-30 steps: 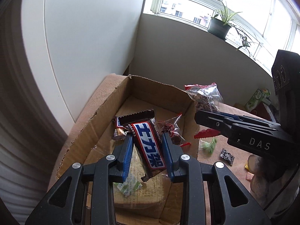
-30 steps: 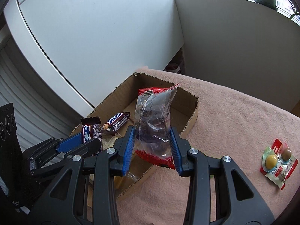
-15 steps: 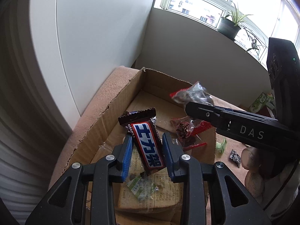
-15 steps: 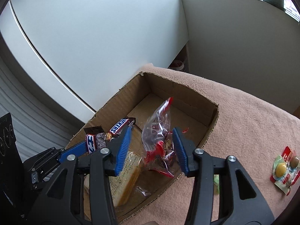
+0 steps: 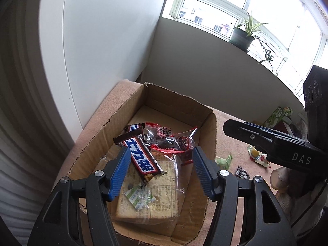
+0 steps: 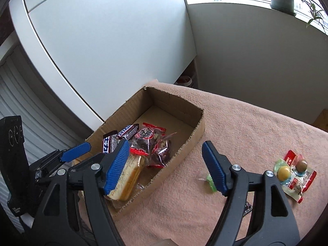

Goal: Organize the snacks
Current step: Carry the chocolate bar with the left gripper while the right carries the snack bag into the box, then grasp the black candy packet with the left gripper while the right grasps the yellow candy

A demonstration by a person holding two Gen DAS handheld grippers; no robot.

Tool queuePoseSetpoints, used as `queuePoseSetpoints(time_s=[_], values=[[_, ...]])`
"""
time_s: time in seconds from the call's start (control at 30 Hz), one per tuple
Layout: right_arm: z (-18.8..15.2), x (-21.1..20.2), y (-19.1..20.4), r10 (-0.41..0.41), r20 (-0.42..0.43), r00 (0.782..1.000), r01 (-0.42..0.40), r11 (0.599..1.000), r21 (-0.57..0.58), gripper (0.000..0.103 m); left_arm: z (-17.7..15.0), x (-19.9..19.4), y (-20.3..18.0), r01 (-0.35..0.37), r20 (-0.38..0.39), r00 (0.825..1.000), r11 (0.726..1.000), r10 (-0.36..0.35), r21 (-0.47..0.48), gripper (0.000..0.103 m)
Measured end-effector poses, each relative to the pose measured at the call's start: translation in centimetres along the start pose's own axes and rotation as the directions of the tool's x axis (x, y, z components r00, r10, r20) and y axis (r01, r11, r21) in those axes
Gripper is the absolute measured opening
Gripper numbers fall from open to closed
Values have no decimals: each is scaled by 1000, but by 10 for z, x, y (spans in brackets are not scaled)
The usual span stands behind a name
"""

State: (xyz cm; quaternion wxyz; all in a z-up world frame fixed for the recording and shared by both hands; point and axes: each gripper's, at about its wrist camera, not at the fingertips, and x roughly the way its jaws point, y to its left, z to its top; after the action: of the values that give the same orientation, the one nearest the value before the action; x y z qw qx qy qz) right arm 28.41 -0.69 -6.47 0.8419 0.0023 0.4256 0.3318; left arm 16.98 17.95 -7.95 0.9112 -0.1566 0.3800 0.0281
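An open cardboard box [image 5: 212, 135] [image 6: 196, 131] stands on a pink cloth. Inside lie a Snickers bar with blue lettering [image 5: 141, 156] [image 6: 108, 143], a second Snickers bar [image 5: 134, 128] [image 6: 128, 131], a clear red-edged bag of dark snacks [image 5: 170, 141] [image 6: 151, 143] and a wrapped cake slab [image 5: 155, 201] [image 6: 129, 180]. My left gripper [image 5: 162, 170] is open above the box, the lettered bar lying free between its jaws. My right gripper [image 6: 166, 164] is open and empty over the box's near wall.
On the cloth to the right of the box lie a red and green candy packet [image 6: 295, 176] [image 5: 259, 156], a small green sweet [image 6: 211, 181] [image 5: 224, 161] and a small black packet [image 5: 243, 172]. A green carton [image 5: 276, 115] stands farther back. A potted plant [image 5: 243, 35] sits on the windowsill.
Both grippers opened. The right one let the red-edged bag fall into the box and drew back; the left one released the lettered Snickers bar onto the cake slab.
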Motion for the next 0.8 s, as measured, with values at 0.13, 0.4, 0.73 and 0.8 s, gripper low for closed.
queuePoseSetpoints(time_s=[0.13, 0.4, 0.73, 0.8], values=[[-19, -29, -30, -20, 20, 1000, 20, 1000, 20, 76, -4, -3, -17, 31, 4, 999, 999, -31, 21, 62], [-67, -71, -99, -107, 27, 994, 104, 989, 106, 76, -23, -5, -61, 111, -12, 994, 988, -110, 103, 62], [-124, -68, -154, -167, -75, 983, 177, 974, 143, 76, -54, 24, -111, 214, -136, 972, 963, -194, 162, 62], [-129, -62, -158, -161, -88, 983, 173, 975, 140, 72, -60, 33, -118, 225, -166, 966, 961, -198, 162, 62]])
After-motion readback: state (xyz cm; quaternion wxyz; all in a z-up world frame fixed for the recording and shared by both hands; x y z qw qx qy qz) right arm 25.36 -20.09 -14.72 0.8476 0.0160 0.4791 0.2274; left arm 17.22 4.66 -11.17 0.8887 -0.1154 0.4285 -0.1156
